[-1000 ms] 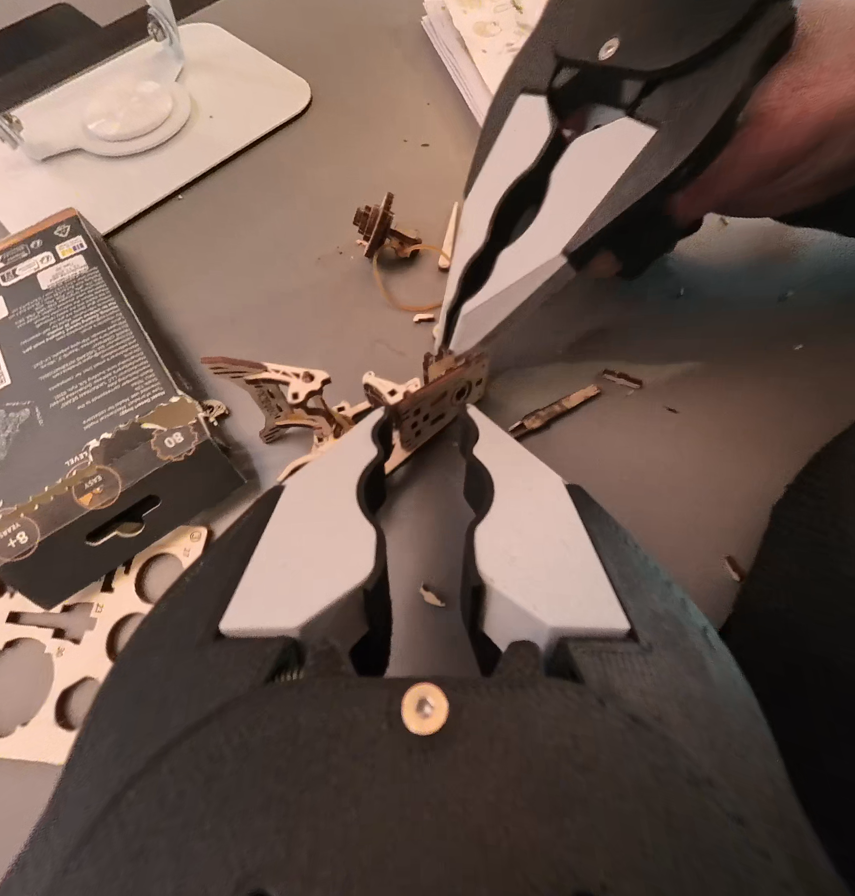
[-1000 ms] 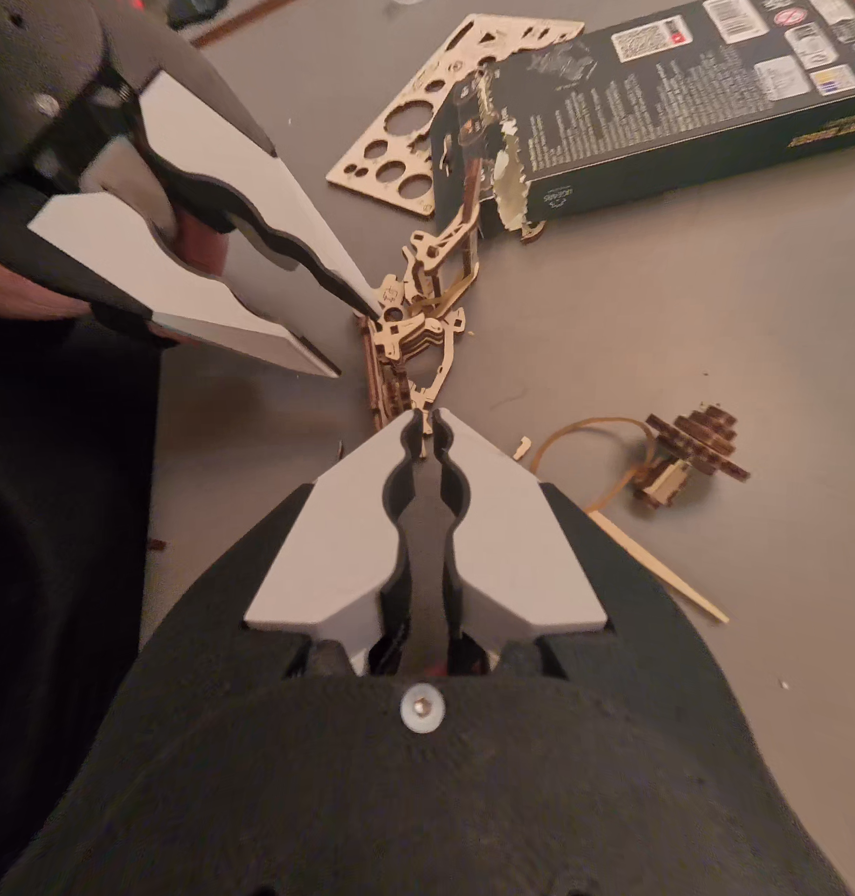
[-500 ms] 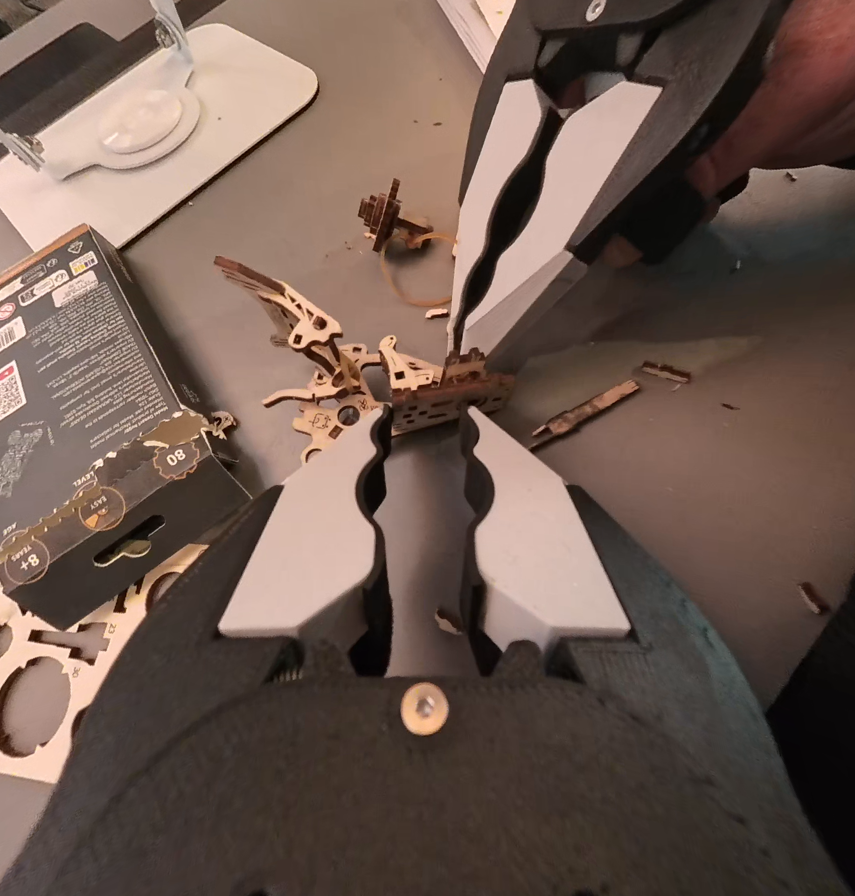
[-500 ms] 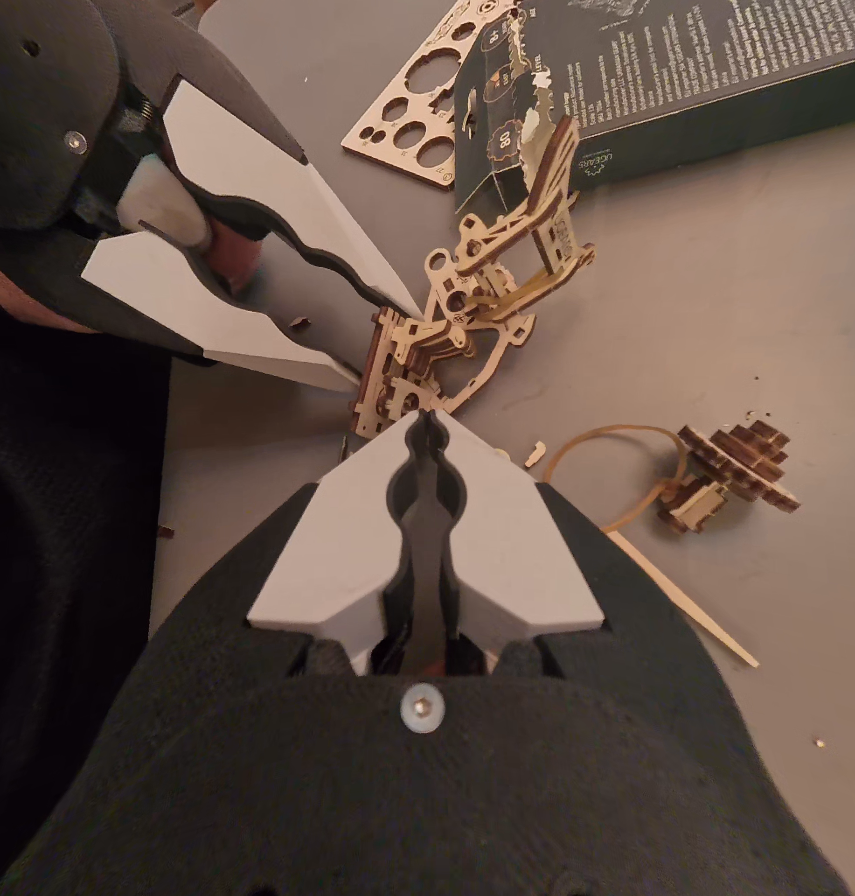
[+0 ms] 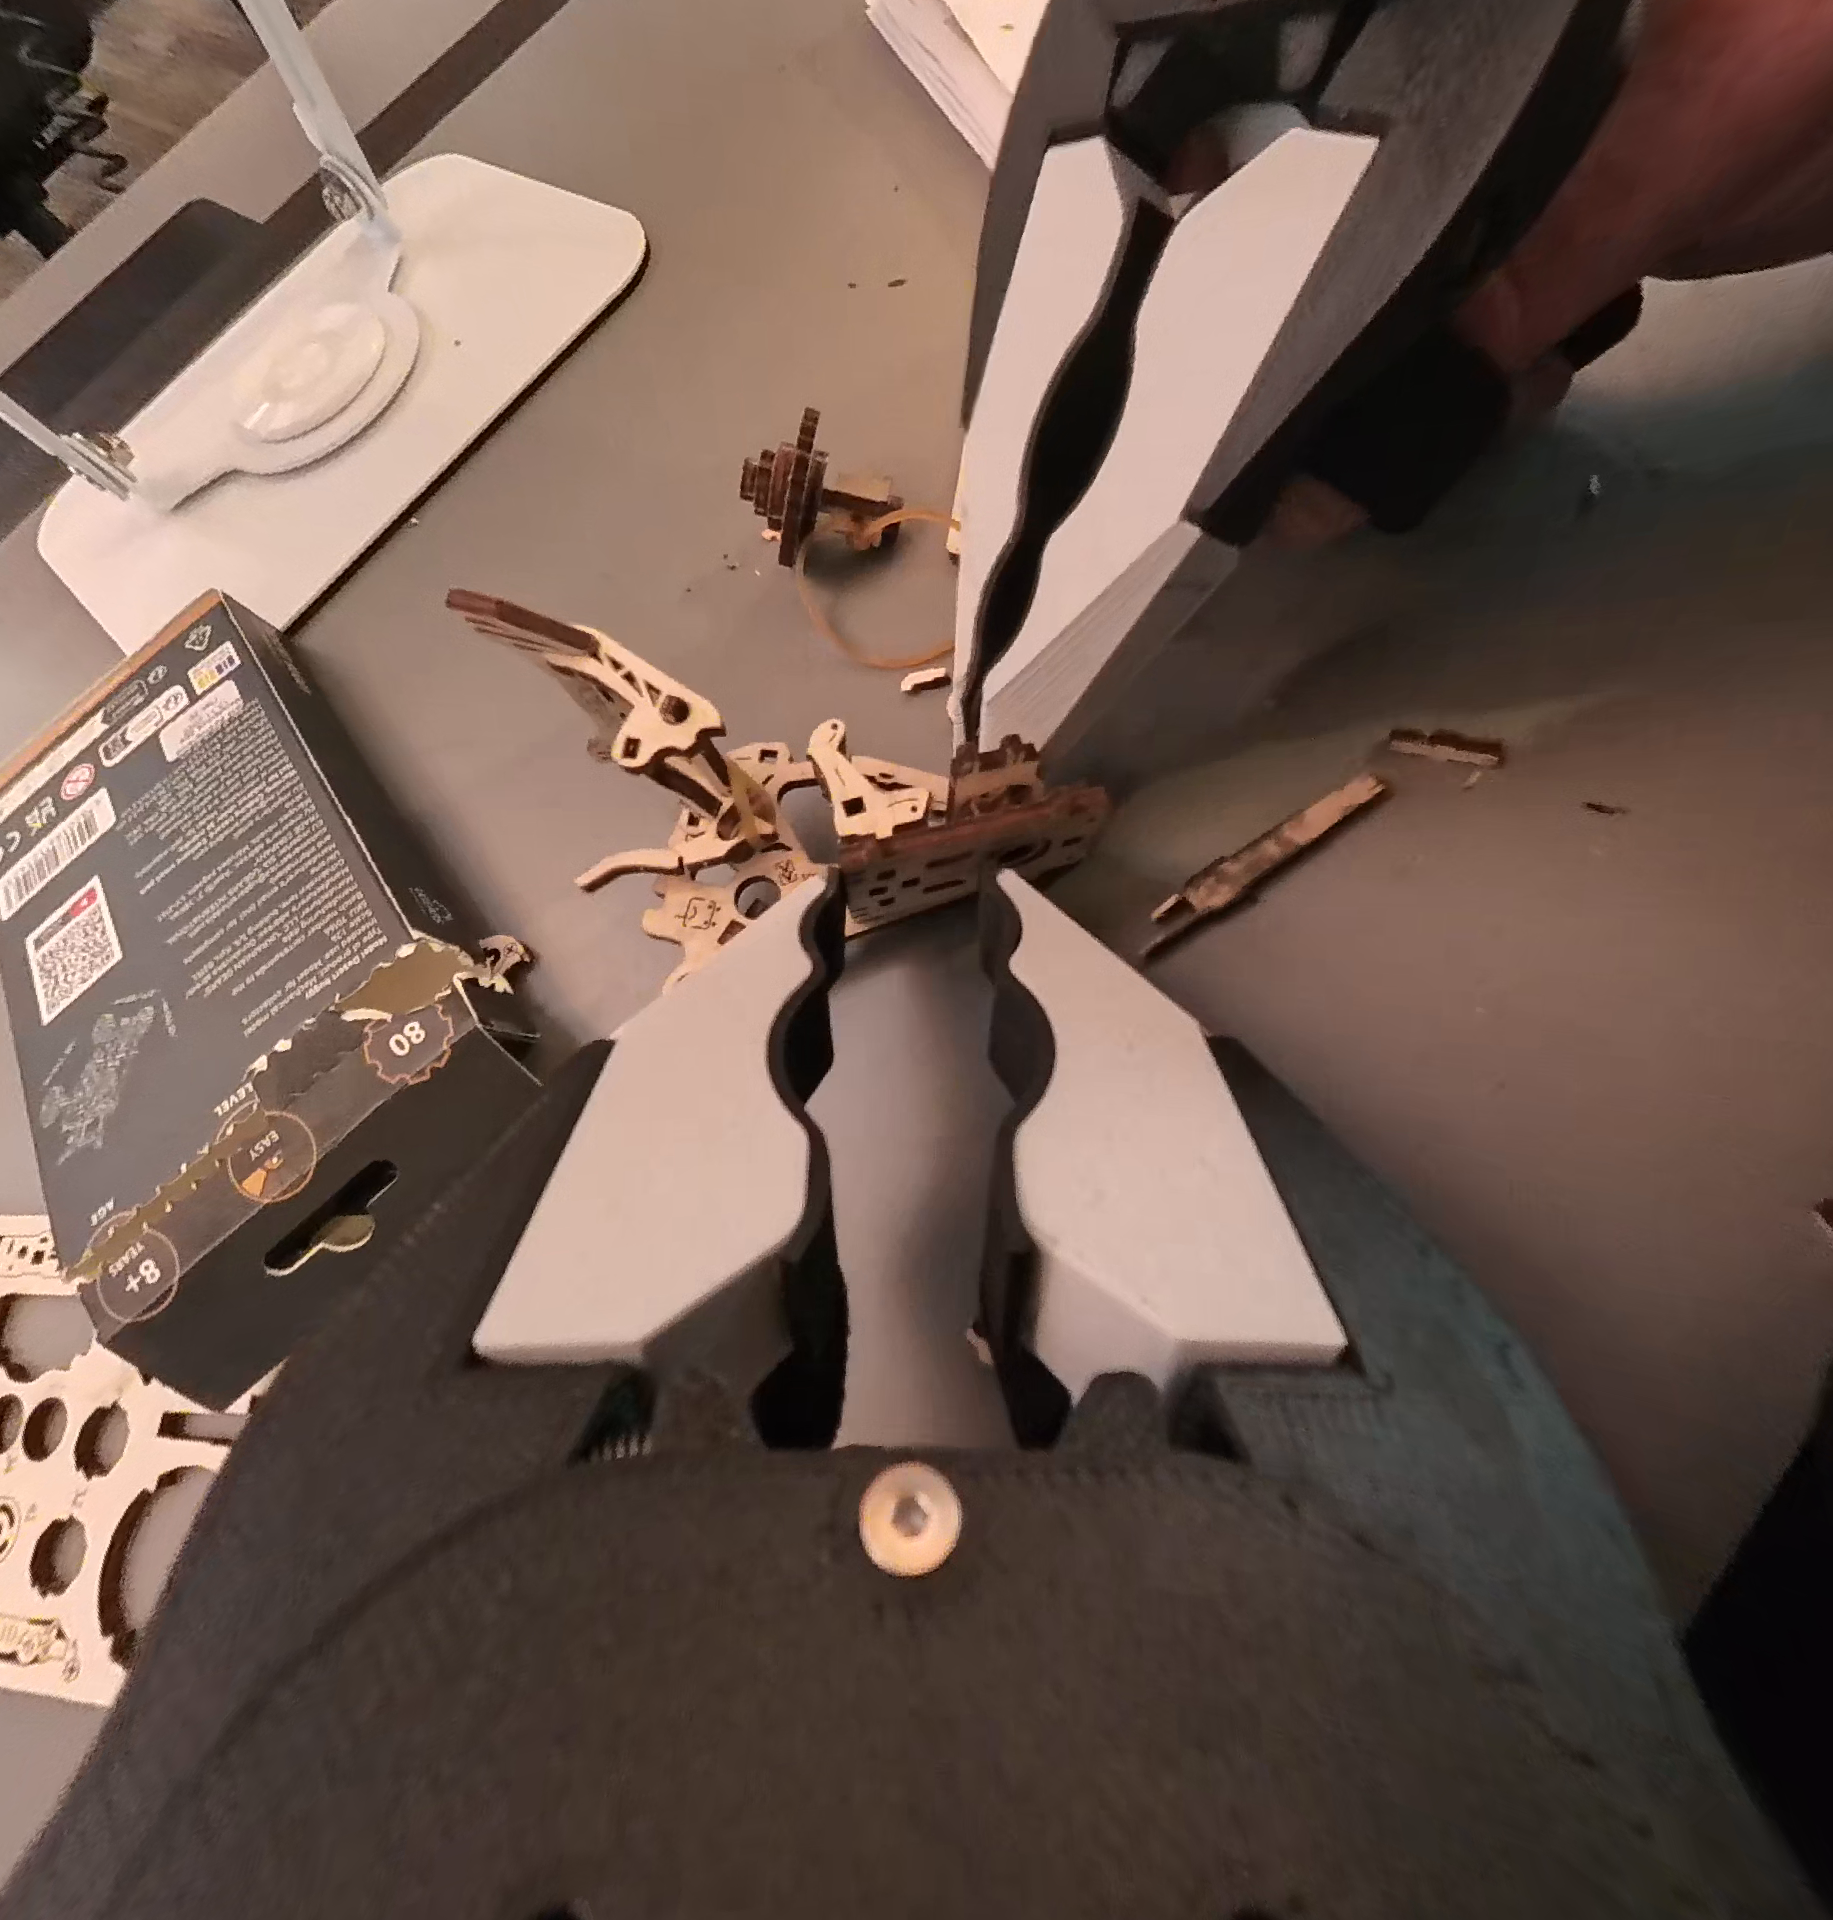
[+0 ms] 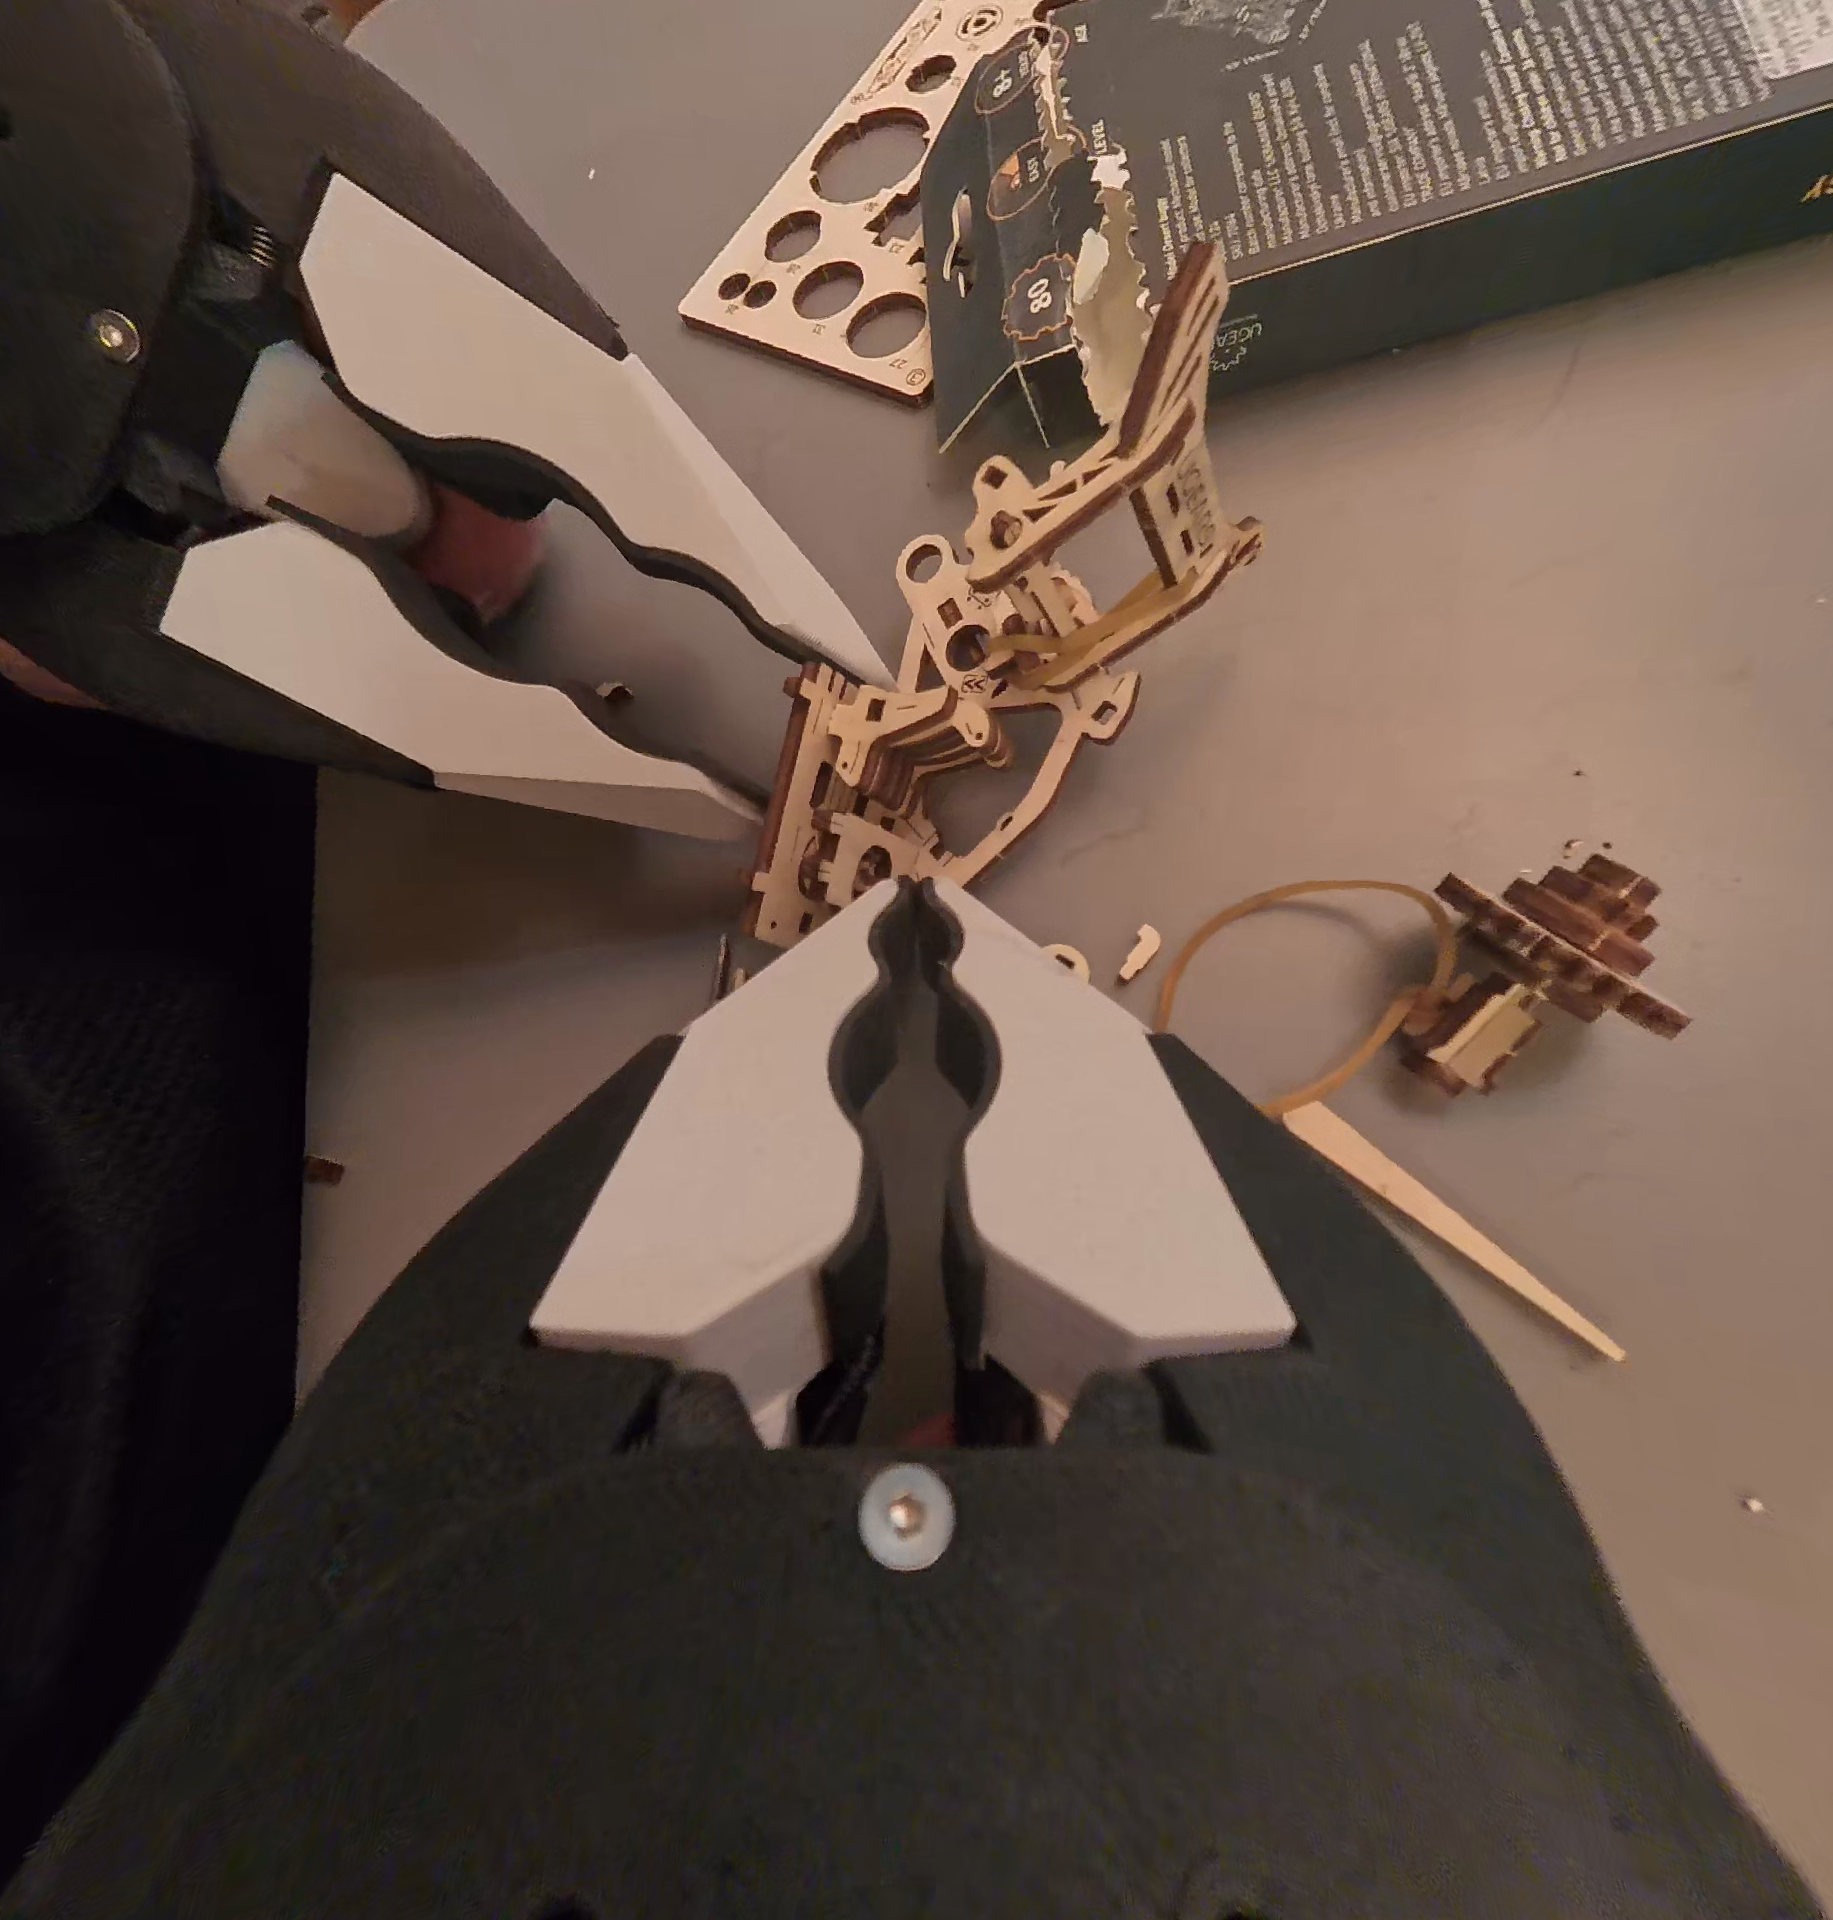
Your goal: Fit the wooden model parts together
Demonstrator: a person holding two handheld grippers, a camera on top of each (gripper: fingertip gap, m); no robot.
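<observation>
Left gripper (image 5: 912, 894) is bracing the pale laser-cut wooden model frame (image 5: 953, 862) between spread fingers. Right gripper (image 6: 917, 894), pinched on its top edge, has tipped it more upright than a second ago; seating is likely proceeding.

My pale laser-cut wooden model (image 5: 870, 831), rubber-banded, tilts above the grey counter (image 5: 1514, 1039), pinched at its slotted block by both my tools; a stepped wooden gear piece (image 6: 1556, 956) lies apart.
</observation>
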